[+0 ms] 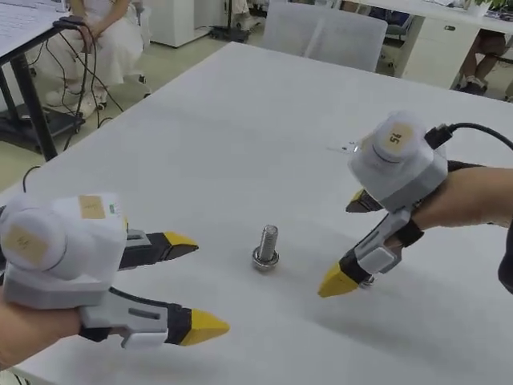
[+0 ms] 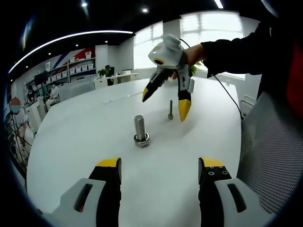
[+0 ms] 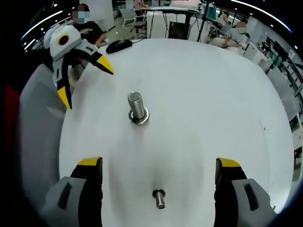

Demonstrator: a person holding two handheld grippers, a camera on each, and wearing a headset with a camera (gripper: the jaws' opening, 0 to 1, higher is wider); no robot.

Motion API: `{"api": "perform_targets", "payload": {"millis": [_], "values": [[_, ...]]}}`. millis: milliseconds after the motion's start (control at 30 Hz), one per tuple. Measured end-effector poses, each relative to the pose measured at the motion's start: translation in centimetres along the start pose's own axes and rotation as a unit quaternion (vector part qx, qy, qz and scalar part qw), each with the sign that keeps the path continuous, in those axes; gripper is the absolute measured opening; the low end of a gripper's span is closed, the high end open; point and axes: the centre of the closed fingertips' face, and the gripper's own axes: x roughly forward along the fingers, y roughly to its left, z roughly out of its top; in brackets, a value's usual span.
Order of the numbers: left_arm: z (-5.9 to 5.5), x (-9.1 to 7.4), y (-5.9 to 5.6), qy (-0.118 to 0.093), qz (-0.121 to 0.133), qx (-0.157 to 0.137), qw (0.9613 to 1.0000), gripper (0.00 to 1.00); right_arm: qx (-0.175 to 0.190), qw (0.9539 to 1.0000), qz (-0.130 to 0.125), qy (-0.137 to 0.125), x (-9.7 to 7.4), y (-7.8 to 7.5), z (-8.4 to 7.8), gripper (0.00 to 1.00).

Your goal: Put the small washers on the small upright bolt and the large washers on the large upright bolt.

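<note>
On the near left edge of the tabletop, left gripper: jaws were wide apart and held nothing; a swing inward could bump the large bolt.
Large bolt, middle of the tabletop: a knock from a jaw could tip it over; it stood straight up, shiny grey, with a washer around its foot.
Small bolt, toward the right edge: thin, so easy to knock flat; it stood up between the right jaws.
Right gripper: jaws were wide and held nothing; closing crooked could push the small bolt over.
</note>
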Motion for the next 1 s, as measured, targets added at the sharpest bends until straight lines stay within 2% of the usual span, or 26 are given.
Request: {"api": "perform_targets", "payload": {"millis": [333, 500, 1000], "values": [[0.2, 0.1, -0.4, 0.007, -0.010, 0.008, 0.9999, 0.65, 0.036, 0.9988, -0.023, -0.025, -1.6, 0.0, -1.6, 1.00], [0.5, 0.1, -0.5, 0.007, -0.013, 0.010, 0.9998, 0.65, 0.056, 0.9967, -0.038, -0.044, -2.4, 0.2, -2.3, 1.00], [0.9, 0.3, -0.9, 0.012, -0.026, 0.016, 0.9995, 0.65, 0.102, 0.9901, -0.065, -0.070, -4.1, 2.1, -6.0, 1.00]]}}
